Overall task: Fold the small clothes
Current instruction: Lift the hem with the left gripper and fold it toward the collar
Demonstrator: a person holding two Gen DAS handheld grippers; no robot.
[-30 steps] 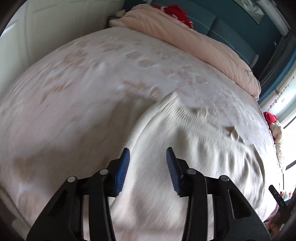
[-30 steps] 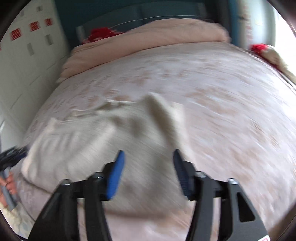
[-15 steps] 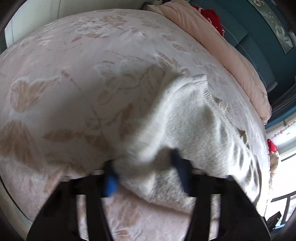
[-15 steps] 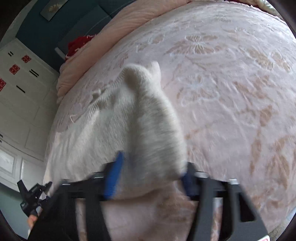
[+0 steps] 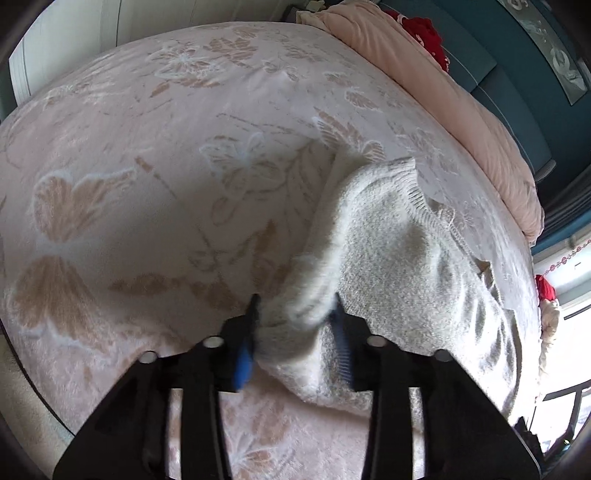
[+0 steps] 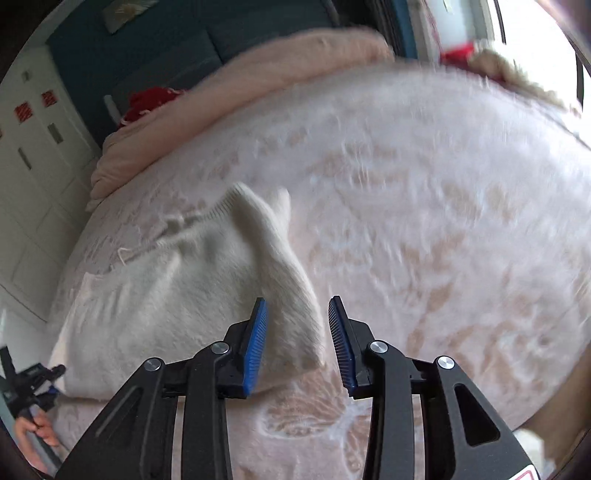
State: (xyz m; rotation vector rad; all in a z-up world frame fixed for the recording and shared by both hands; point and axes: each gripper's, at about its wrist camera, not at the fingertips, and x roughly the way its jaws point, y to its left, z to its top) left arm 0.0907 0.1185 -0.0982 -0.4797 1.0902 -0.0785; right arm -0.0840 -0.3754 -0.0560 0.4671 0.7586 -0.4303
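A cream knitted sweater [image 5: 399, 266] [image 6: 177, 295] lies on the pink flowered bedspread [image 5: 147, 184]. In the left wrist view a blurred fold of its sleeve edge sits between the blue pads of my left gripper [image 5: 295, 317]. Those jaws are opening, with the cloth still filling the gap. In the right wrist view the other sleeve [image 6: 280, 280] is laid across the body. Its cuff rests on the bed between the jaws of my right gripper [image 6: 297, 332], which are opening and clear of it. My left gripper [image 6: 33, 380] and the hand holding it show at the lower left there.
A rolled pink duvet [image 5: 461, 110] [image 6: 221, 110] runs along the head of the bed, with a red item [image 5: 424, 33] on it against a blue headboard. White cupboard doors [image 6: 33, 184] stand beside the bed. Another red item [image 5: 546, 288] lies near the window.
A second ago both grippers hovered open over the sweater. Half a second ago each was shut on a sleeve. Now the right jaws have let go and the left jaws are wider.
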